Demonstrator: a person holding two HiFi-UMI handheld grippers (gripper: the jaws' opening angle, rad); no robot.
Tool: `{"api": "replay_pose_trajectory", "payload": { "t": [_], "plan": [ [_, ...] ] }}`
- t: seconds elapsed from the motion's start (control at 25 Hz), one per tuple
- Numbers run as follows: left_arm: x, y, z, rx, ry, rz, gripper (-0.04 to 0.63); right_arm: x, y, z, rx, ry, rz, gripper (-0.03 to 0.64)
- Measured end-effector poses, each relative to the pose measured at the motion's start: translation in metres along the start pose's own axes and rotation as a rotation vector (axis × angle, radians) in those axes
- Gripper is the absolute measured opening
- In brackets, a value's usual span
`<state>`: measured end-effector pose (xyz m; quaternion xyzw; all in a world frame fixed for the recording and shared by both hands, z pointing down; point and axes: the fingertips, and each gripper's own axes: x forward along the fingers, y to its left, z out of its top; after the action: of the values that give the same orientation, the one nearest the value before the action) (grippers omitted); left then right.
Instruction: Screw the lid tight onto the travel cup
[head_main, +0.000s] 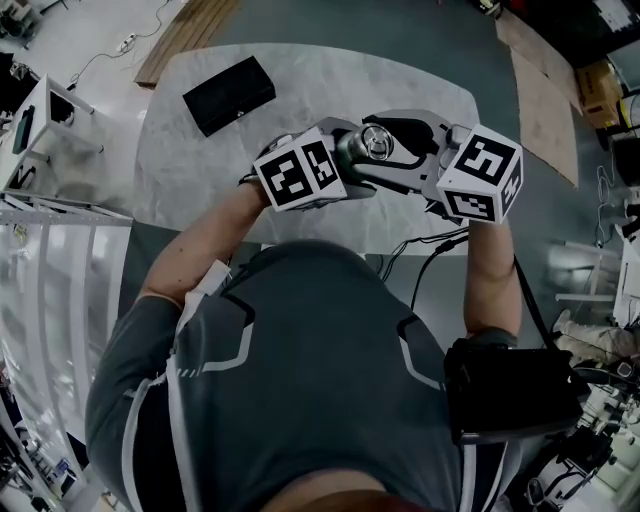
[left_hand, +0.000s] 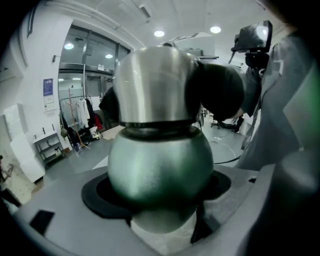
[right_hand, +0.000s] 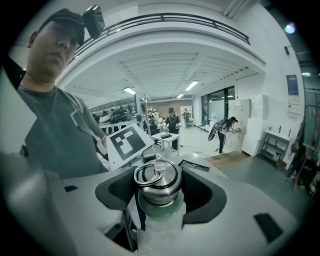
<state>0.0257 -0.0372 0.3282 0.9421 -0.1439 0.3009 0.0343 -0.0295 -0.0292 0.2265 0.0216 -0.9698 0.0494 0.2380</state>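
The travel cup hangs in the air over the table, between both grippers. In the left gripper view its round green body (left_hand: 160, 160) fills the space between the jaws, with the steel lid (left_hand: 155, 85) beyond it. My left gripper (left_hand: 160, 200) is shut on that body. In the right gripper view the steel lid (right_hand: 157, 182), with a wire ring on top, sits between the two black pads (right_hand: 117, 192), which close against its sides. A green band of the cup (right_hand: 161, 211) shows below it. From the head view, the left gripper (head_main: 350, 160) and right gripper (head_main: 388, 147) meet at the lid (head_main: 377, 143).
A pale marble table (head_main: 200, 170) lies below the grippers, with a black flat box (head_main: 228, 94) at its far left. Wooden boards (head_main: 185, 35) lie on the floor beyond. A white shelf unit (head_main: 40, 115) stands at the left. Cables (head_main: 430, 250) trail under the right arm.
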Motion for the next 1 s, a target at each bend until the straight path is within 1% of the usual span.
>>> {"api": "replay_pose_trajectory", "payload": {
  "t": [0.08, 0.16, 0.24, 0.32, 0.36, 0.4, 0.44, 0.48, 0.56, 0.64, 0.76, 0.88, 1.0],
  "plan": [
    [0.002, 0.007, -0.004, -0.023, 0.022, 0.03, 0.397, 0.002, -0.007, -0.003, 0.032, -0.003, -0.049, 0.29],
    [0.004, 0.011, -0.007, -0.031, 0.041, 0.042, 0.397, 0.003, -0.012, -0.004, 0.051, -0.003, -0.095, 0.29],
    [0.003, 0.012, -0.007, -0.032, 0.039, 0.025, 0.397, 0.003, -0.015, -0.003, 0.08, -0.023, -0.123, 0.29],
    [0.0, 0.009, -0.001, -0.028, 0.005, -0.019, 0.397, 0.003, -0.012, 0.003, 0.071, -0.055, -0.121, 0.291],
    [-0.004, 0.005, 0.004, -0.026, -0.022, -0.055, 0.397, 0.003, -0.007, 0.007, 0.037, -0.066, -0.097, 0.293],
    [-0.009, -0.001, 0.008, -0.024, -0.049, -0.097, 0.397, 0.002, 0.001, 0.011, -0.007, -0.075, -0.056, 0.299],
    [-0.015, -0.007, 0.012, -0.019, -0.072, -0.142, 0.397, 0.0, 0.01, 0.015, -0.044, -0.088, -0.007, 0.322],
    [-0.022, -0.015, 0.016, -0.006, -0.088, -0.183, 0.397, -0.004, 0.018, 0.02, -0.069, -0.11, 0.04, 0.325],
    [-0.035, -0.029, 0.023, 0.036, -0.107, -0.245, 0.397, -0.013, 0.03, 0.031, -0.092, -0.178, 0.112, 0.327],
    [-0.046, -0.038, 0.03, 0.071, -0.118, -0.289, 0.397, -0.02, 0.037, 0.042, -0.115, -0.248, 0.166, 0.325],
    [-0.055, -0.049, 0.039, 0.085, -0.138, -0.369, 0.397, -0.021, 0.046, 0.051, -0.15, -0.309, 0.246, 0.325],
    [-0.06, -0.061, 0.047, 0.073, -0.158, -0.419, 0.397, -0.022, 0.052, 0.056, -0.148, -0.348, 0.303, 0.324],
    [-0.063, -0.07, 0.051, 0.074, -0.167, -0.427, 0.397, -0.025, 0.058, 0.063, -0.134, -0.396, 0.342, 0.322]
  ]
}}
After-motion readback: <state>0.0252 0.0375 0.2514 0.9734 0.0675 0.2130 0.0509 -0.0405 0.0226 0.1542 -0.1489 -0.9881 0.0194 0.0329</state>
